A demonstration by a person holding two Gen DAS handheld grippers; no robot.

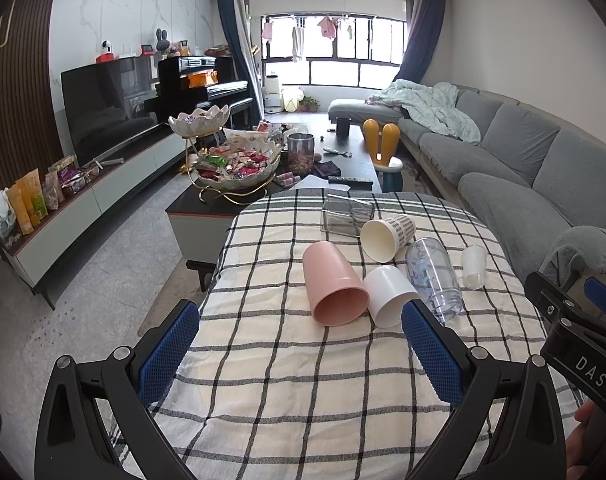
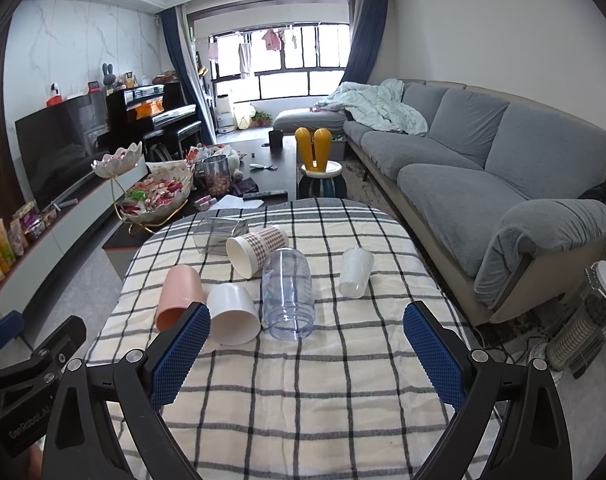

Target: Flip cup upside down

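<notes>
Several cups lie on their sides on a checked tablecloth (image 1: 303,380): a pink cup (image 1: 333,290) (image 2: 179,296), a white cup (image 1: 389,296) (image 2: 233,308), a clear plastic bottle-like cup (image 1: 433,276) (image 2: 289,294), a plaid paper cup (image 1: 387,236) (image 2: 255,248), a grey transparent cup (image 1: 345,214) (image 2: 219,234) and a small translucent cup (image 1: 474,266) (image 2: 355,272). My left gripper (image 1: 299,354) is open and empty, just short of the pink and white cups. My right gripper (image 2: 307,354) is open and empty, short of the clear cup.
A dark coffee table (image 1: 355,160) with snack bowls (image 1: 239,164) stands beyond the table. A grey sofa (image 2: 483,184) runs along the right. A TV unit (image 1: 103,184) is at left. A small heater (image 2: 587,320) stands on the floor at right.
</notes>
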